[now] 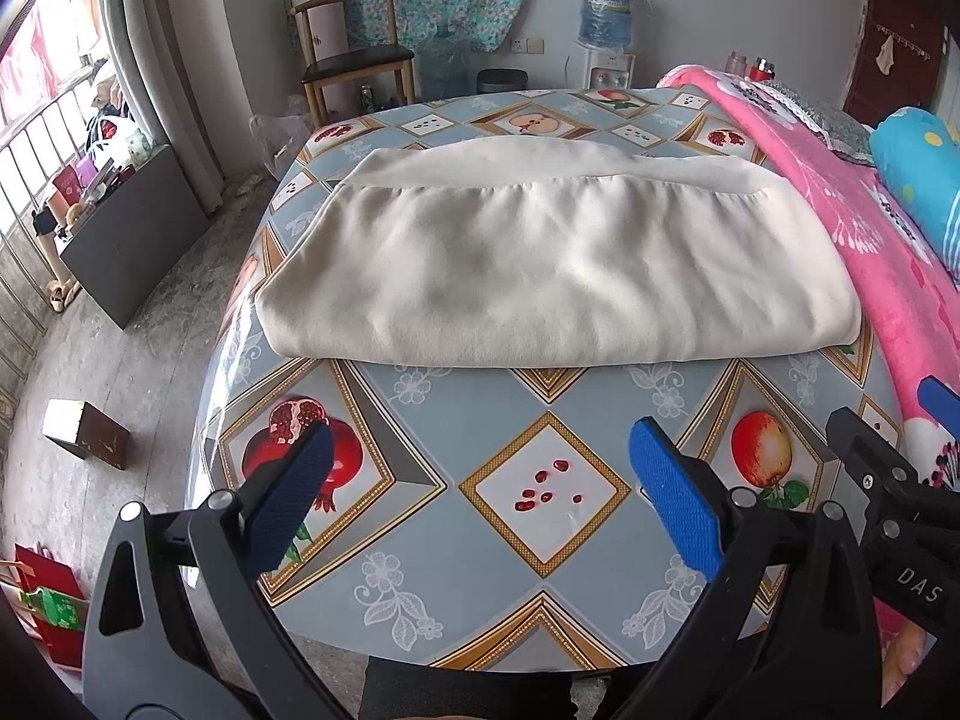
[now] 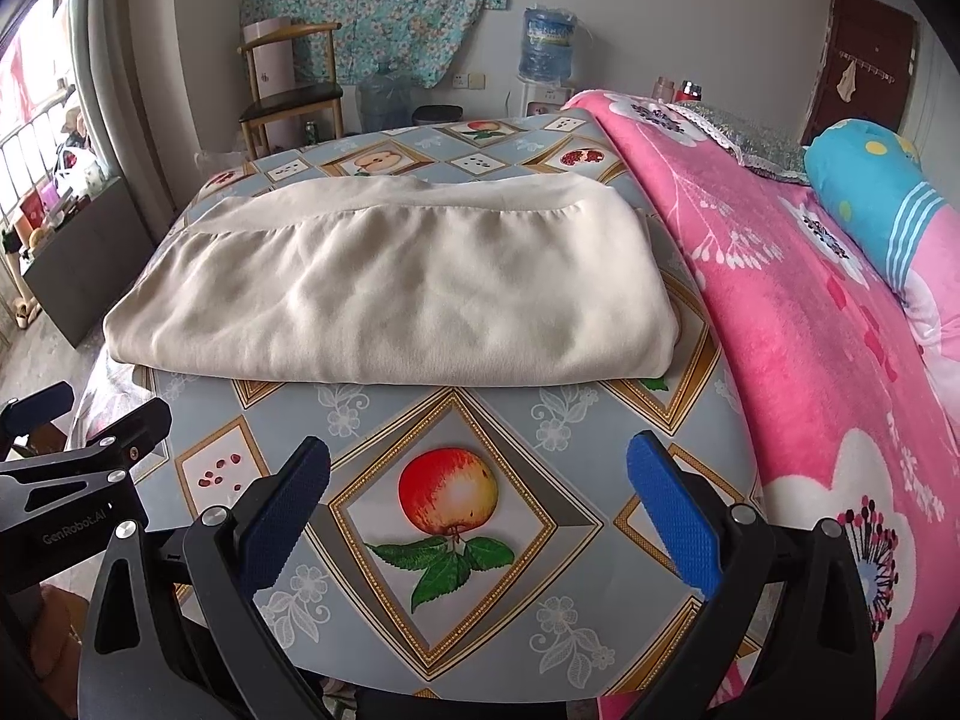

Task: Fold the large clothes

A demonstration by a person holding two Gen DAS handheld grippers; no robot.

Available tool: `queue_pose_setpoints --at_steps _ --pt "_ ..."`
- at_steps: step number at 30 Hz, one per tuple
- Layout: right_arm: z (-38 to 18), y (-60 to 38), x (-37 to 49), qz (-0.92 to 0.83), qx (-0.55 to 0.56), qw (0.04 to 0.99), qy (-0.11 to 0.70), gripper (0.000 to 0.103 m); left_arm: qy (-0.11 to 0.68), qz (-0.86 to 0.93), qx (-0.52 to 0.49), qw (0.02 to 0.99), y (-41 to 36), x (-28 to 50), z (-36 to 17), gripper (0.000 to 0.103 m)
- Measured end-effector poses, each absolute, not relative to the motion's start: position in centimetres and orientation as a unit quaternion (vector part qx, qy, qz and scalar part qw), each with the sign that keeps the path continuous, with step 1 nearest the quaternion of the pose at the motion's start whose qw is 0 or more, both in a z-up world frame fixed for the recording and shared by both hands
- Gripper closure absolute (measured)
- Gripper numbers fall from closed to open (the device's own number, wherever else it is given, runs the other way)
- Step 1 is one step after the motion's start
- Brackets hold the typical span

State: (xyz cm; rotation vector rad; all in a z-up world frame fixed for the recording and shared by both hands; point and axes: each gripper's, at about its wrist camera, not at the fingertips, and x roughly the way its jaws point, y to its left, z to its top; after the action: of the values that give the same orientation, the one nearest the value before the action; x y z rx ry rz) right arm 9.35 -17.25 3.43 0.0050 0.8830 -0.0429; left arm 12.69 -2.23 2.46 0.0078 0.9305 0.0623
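Observation:
A cream garment (image 1: 540, 264) (image 2: 396, 294) lies folded into a thick rectangle across the far half of the table, its seamed hem toward the back. My left gripper (image 1: 480, 456) hangs open over the near part of the fruit-patterned tablecloth (image 1: 540, 600), short of the garment, with nothing between its blue pads. My right gripper (image 2: 480, 462) is also open and empty, above an apple print, just short of the garment's near fold. Each gripper shows at the edge of the other's view.
A pink flowered blanket (image 2: 810, 330) and a blue pillow (image 2: 870, 192) lie along the table's right side. Beyond the table stand a wooden chair (image 1: 354, 54), water jugs (image 1: 606, 6) and a bin. A dark cabinet (image 1: 132, 240) and a small box (image 1: 87, 432) are on the floor at left.

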Motion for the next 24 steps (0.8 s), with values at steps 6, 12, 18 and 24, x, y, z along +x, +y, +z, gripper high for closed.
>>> queue_pose_setpoints --at_steps 6,12,18,24 --pt "3.56 -17.35 9.4 -0.021 0.0 0.903 0.43 0.006 0.451 0.031 0.003 0.892 -2.19 12.68 2.42 0.008" --pt "3.59 -17.66 9.64 -0.025 -0.003 0.902 0.432 0.006 0.453 0.03 0.0 0.891 -2.25 12.62 2.15 0.008" --pt "3.47 -18.04 9.81 -0.028 -0.005 0.901 0.433 0.006 0.452 0.03 0.0 0.891 -2.28 12.61 2.13 0.008" --pt "3.49 -17.95 9.59 -0.031 -0.006 0.902 0.432 0.006 0.452 0.029 -0.001 0.892 -2.4 12.62 2.06 0.008"
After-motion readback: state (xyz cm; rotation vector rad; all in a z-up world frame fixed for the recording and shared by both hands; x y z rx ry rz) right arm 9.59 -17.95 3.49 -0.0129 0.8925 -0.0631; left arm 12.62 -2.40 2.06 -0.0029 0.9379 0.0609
